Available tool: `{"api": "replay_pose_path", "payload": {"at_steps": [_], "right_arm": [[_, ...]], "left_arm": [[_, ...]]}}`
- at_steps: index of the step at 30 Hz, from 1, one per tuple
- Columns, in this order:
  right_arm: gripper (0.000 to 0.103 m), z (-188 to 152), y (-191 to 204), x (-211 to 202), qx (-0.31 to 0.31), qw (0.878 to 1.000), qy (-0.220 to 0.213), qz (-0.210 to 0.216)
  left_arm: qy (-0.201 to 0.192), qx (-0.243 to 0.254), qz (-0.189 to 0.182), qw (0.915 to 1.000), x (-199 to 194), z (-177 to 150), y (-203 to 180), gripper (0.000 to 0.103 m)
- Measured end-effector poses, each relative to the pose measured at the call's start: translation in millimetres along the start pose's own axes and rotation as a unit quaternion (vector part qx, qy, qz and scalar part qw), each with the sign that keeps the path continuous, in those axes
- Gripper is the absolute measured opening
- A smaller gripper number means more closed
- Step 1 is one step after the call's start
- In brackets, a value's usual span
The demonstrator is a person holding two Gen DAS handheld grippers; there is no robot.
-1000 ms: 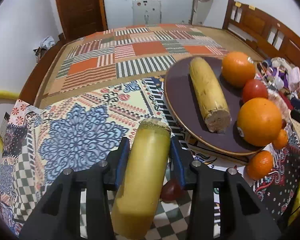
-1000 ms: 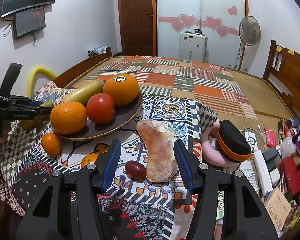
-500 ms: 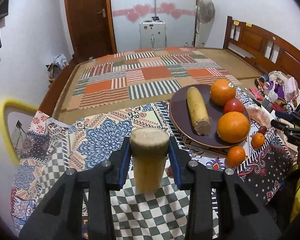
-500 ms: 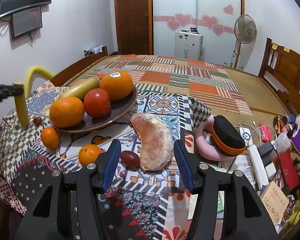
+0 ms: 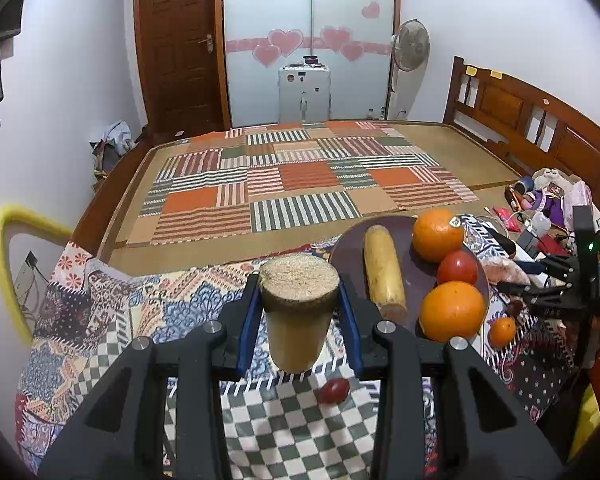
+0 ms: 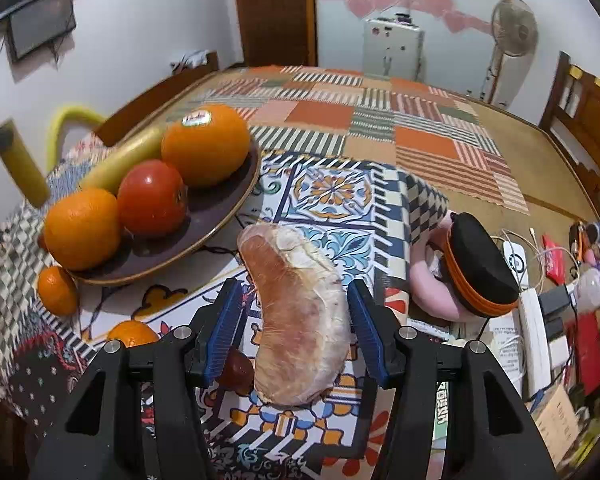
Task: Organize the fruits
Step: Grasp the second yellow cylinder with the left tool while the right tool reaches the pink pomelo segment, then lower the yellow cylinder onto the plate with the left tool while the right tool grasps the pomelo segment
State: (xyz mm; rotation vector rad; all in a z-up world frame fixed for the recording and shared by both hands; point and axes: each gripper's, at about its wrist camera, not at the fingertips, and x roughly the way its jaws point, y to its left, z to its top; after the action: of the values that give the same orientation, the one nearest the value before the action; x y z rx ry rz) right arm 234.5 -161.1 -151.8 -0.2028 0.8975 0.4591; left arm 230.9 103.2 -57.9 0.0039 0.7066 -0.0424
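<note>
My left gripper [image 5: 299, 312] is shut on a yellow banana piece [image 5: 298, 320] and holds it upright above the patterned cloth, left of the dark plate [image 5: 350, 246]. The plate holds another banana piece [image 5: 384, 272], two oranges [image 5: 452, 310] and a red tomato [image 5: 458, 266]. My right gripper [image 6: 296, 324] stands around a peeled pomelo segment [image 6: 296, 312], its pads close to both sides; the segment appears raised off the cloth. The plate shows at left in the right wrist view [image 6: 236, 200].
Small tangerines [image 6: 56, 290] and a dark red fruit [image 5: 332, 390] lie on the cloth near the plate. A black and orange case on a pink cushion [image 6: 476, 268], cables and clutter sit at right. A yellow chair back [image 5: 8, 264] stands at left.
My left gripper has lifted and tipped the banana piece more upright, pulling back from the plate. My right gripper has moved closer over the pomelo segment, toward the plate.
</note>
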Motion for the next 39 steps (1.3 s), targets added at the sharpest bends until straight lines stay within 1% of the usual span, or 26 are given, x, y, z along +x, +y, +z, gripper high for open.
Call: {"api": "replay_pose_path", "payload": {"at_steps": [2,5,8,13,16,19,22,25,27,30,32,36,39], "right_arm": [[0.054,-0.5,4.7,0.3,-0.015,1.000,0.001,-0.005],[0.053,-0.4,4.3,-1.7,-0.015,1.000,0.001,-0.004],[0.042,0.2,-0.2,-4.6,-0.010,1.000,-0.004,-0.004],[0.038,2.4,-2.4,-4.9,-0.002,1.000,-0.008,0.004],[0.034,3.4,-4.7,-8.2,0.004,1.000,-0.020,0.010],[0.031,3.7,-8.5,-10.5,0.008,0.999,-0.029,0.014],[0.027,3.0,-10.2,-13.2,0.012,0.999,-0.039,0.018],[0.025,3.0,-10.4,-14.5,0.014,0.999,-0.045,0.020],[0.024,3.2,-11.2,-15.3,0.014,0.999,-0.047,0.020],[0.023,2.8,-10.0,-19.2,0.009,0.998,-0.053,0.017],[0.022,2.6,-9.4,-23.1,0.008,0.998,-0.059,0.017],[0.022,1.7,-10.4,-26.3,0.009,0.998,-0.066,0.019],[0.022,2.3,-9.4,-30.1,0.011,0.997,-0.072,0.020]], "left_arm": [[-0.002,-0.002,-0.003,1.0000,3.8,6.2,-2.0,0.036],[-0.006,-0.007,-0.008,0.9999,8.2,15.3,-4.4,0.036],[-0.013,-0.010,-0.011,0.9998,13.4,24.7,-9.1,0.036],[-0.018,-0.004,-0.014,0.9997,28.5,38.0,-22.6,0.036],[-0.022,0.004,-0.016,0.9996,38.4,43.5,-33.0,0.036],[-0.027,0.020,-0.010,0.9994,48.9,49.4,-45.1,0.036],[-0.041,0.035,-0.003,0.9985,56.4,54.6,-58.1,0.037],[-0.048,0.039,-0.003,0.9981,64.2,54.6,-65.0,0.037],[-0.042,0.037,-0.005,0.9984,69.4,50.6,-65.2,0.036],[-0.031,0.044,0.004,0.9985,75.0,42.0,-64.8,0.036],[-0.017,0.042,-0.003,0.9990,76.7,35.6,-60.5,0.037],[-0.009,0.041,-0.023,0.9989,68.2,24.5,-59.7,0.037],[-0.011,0.051,-0.024,0.9983,61.0,17.1,-63.4,0.037]]}}
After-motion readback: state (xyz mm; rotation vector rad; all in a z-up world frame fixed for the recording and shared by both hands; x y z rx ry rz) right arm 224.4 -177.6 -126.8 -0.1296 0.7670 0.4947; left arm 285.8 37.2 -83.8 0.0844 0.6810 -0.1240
